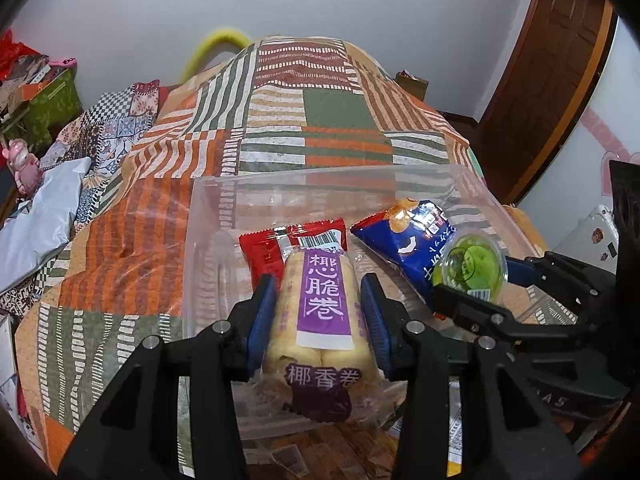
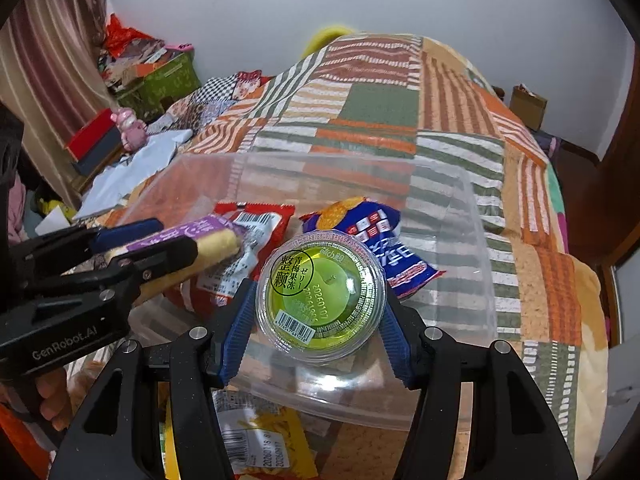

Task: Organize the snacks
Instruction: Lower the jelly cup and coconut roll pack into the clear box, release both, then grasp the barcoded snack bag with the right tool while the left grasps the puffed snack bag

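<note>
My left gripper (image 1: 318, 312) is shut on a pale yellow roll snack with a purple label (image 1: 320, 312), held over the clear plastic bin (image 1: 216, 216). The same roll snack (image 2: 208, 248) shows at the left of the right wrist view, clamped in that left gripper (image 2: 132, 246). My right gripper (image 2: 318, 308) is shut on a green jelly cup (image 2: 324, 300) above the bin's near wall (image 2: 460, 280); from the left wrist view the cup (image 1: 472, 266) hangs at the right. A red packet (image 1: 272, 252) and a blue packet (image 1: 412, 240) lie inside the bin.
The bin sits on a patchwork bedspread (image 1: 280, 112). A yellow snack bag (image 2: 256, 440) lies on the bed just below the bin's near edge. Boxes and clutter (image 2: 152, 76) stand at the far left by a curtain. A wooden door (image 1: 552, 60) is at the right.
</note>
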The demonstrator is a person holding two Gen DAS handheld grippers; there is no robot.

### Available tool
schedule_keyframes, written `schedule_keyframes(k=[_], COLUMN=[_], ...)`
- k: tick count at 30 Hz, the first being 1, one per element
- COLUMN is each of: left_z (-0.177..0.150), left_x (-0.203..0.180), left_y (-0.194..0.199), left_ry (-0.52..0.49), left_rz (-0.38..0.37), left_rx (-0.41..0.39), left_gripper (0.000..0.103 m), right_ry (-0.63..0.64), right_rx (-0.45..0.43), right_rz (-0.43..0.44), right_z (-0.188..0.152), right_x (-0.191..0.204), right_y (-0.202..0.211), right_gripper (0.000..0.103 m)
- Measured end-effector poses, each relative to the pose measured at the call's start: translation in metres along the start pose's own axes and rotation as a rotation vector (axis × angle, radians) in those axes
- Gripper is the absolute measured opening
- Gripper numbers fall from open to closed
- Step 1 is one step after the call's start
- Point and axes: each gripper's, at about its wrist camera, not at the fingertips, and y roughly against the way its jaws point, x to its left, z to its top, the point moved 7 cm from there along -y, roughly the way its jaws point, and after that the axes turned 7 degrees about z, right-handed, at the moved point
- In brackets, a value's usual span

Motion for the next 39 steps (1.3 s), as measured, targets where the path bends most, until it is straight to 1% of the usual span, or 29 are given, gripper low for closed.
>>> schedule_keyframes(k=[2, 5, 7, 11, 15, 16, 17, 18, 20, 22, 24, 28, 32, 39], left_z=[0.000, -0.001, -0.002, -0.002, -0.003, -0.003, -0.004, -0.004, -0.007, -0.009, -0.012, -0.020, -0.034, -0.072], left_x=[-0.001, -0.001, 0.000, -0.001, -0.002, -0.003, -0.003, -0.003, -0.003, -0.004, -0.004, -0.002, 0.000, 0.004], left_y=[0.000, 0.002, 0.005, 0.018, 0.040, 0.047, 0.054, 0.062, 0.079, 0.091, 0.103, 0.118, 0.127, 0.131], left_ry=[-0.007, -0.005, -0.003, 0.002, 0.002, -0.002, -0.006, -0.010, -0.016, -0.016, -0.011, -0.008, -0.002, 0.023], left_rz=[0.008, 0.010, 0.008, 0.002, -0.006, -0.004, 0.000, 0.006, 0.010, 0.006, 0.001, 0.009, 0.013, 0.016], left_rx=[0.003, 0.008, 0.005, -0.013, -0.046, -0.057, -0.071, -0.089, -0.123, -0.141, -0.154, -0.172, -0.166, -0.111], left_gripper=[0.044, 0.048, 0.050, 0.052, 0.052, 0.053, 0.057, 0.060, 0.062, 0.062, 0.063, 0.068, 0.069, 0.069], right_ry=[-0.002, -0.005, -0.007, -0.010, -0.013, -0.010, -0.006, 0.002, 0.017, 0.025, 0.037, 0.061, 0.072, 0.067], right_rx=[0.017, 0.005, 0.000, -0.022, -0.053, -0.062, -0.072, -0.086, -0.116, -0.142, -0.175, -0.206, -0.214, -0.187], right_rz=[0.006, 0.004, 0.002, 0.002, 0.015, 0.017, 0.016, 0.010, -0.001, -0.003, -0.012, -0.026, -0.039, -0.045], right_z=[-0.002, -0.002, 0.000, 0.002, 0.003, 0.004, 0.004, 0.004, 0.004, 0.003, 0.003, -0.002, -0.013, -0.050], right_x=[0.001, -0.001, -0.002, -0.002, 0.001, 0.002, 0.004, 0.006, 0.010, 0.014, 0.018, 0.026, 0.030, 0.029], right_y=[-0.003, 0.000, 0.003, 0.014, 0.032, 0.036, 0.042, 0.050, 0.065, 0.076, 0.091, 0.109, 0.117, 0.123], right_gripper=[0.055, 0.056, 0.061, 0.063, 0.063, 0.063, 0.063, 0.065, 0.068, 0.075, 0.077, 0.077, 0.077, 0.077])
